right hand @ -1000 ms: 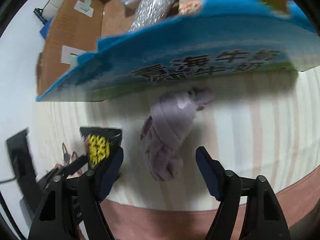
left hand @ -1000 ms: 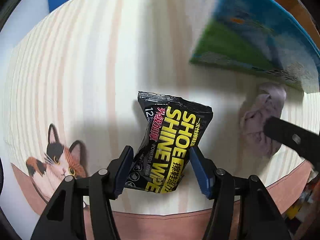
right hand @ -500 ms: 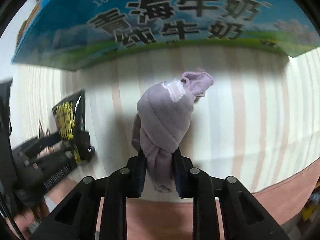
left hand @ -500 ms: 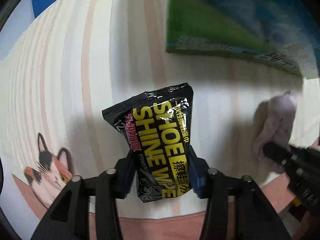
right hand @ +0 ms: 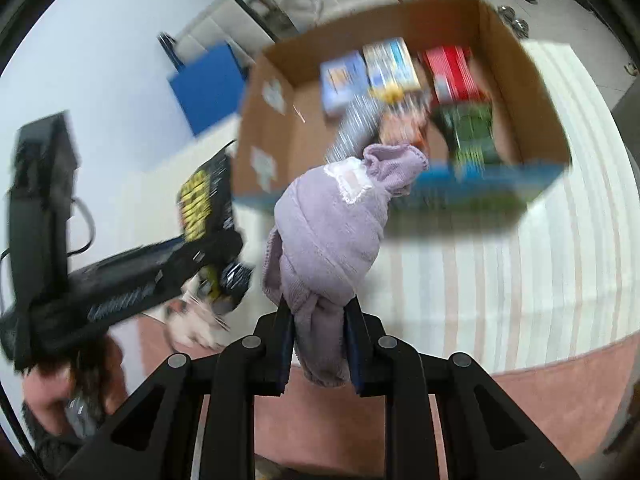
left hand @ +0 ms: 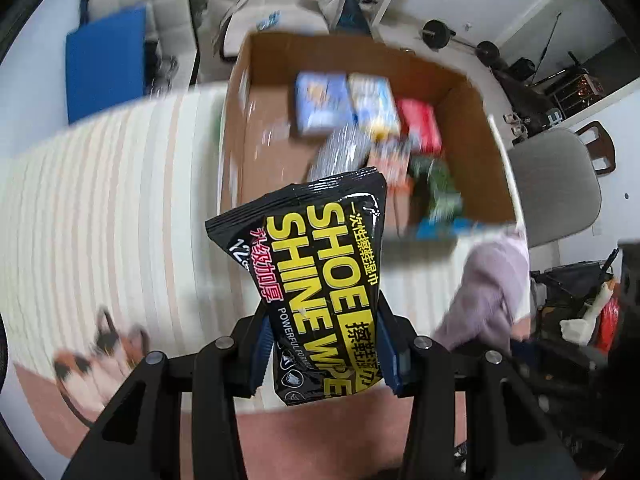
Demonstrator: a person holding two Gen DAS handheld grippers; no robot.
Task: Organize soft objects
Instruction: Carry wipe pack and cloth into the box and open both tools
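Note:
My left gripper (left hand: 324,348) is shut on a black and yellow shoe shine wipes pack (left hand: 320,272) and holds it up above the striped table. The pack also shows in the right wrist view (right hand: 206,200). My right gripper (right hand: 318,344) is shut on a rolled lilac cloth (right hand: 332,232), lifted off the table; the cloth shows in the left wrist view (left hand: 488,288). An open cardboard box (left hand: 272,80), also in the right wrist view (right hand: 272,132), stands beyond both grippers and holds several packets.
The striped tablecloth (left hand: 100,200) has a cat print (left hand: 100,344) at its near left. A grey chair (left hand: 560,184) stands to the right of the box. A blue pad (left hand: 104,64) lies beyond the table at the left. Gym weights sit at the back.
Both grippers closed on their objects and lifted them off the table. The views rose and tilted, so the box's inside now shows.

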